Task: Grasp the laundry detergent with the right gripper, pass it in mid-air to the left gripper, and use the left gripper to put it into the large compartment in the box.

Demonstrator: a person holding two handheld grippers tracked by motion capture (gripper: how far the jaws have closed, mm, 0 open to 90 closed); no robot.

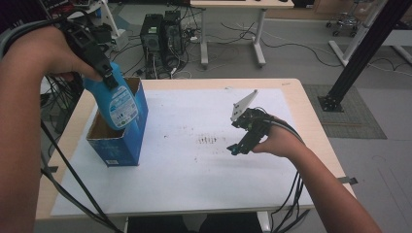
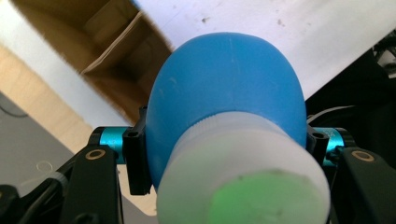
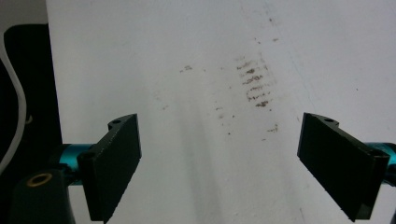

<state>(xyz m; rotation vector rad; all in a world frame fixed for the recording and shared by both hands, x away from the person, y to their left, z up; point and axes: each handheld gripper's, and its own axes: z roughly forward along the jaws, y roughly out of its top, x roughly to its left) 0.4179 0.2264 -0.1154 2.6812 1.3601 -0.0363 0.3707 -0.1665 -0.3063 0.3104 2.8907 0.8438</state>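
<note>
Bottle (image 2: 224, 107): blue, white cap, clamped between left gripper (image 1: 104, 73) jaws, its base lowered into open blue box (image 1: 119, 141); gripper view shows cardboard interior beneath. Right gripper (image 3: 219, 163): jaws wide apart, unloaded, over smudged white sheet (image 3: 196, 56).

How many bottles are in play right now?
1: the blue bottle, clamped in the left gripper, its base dipping into the open box. Others may sit hidden inside.

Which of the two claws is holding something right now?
The left claw: it is shut on the blue bottle over the open box. The right claw is open with nothing between its jaws, over the white sheet.
</note>
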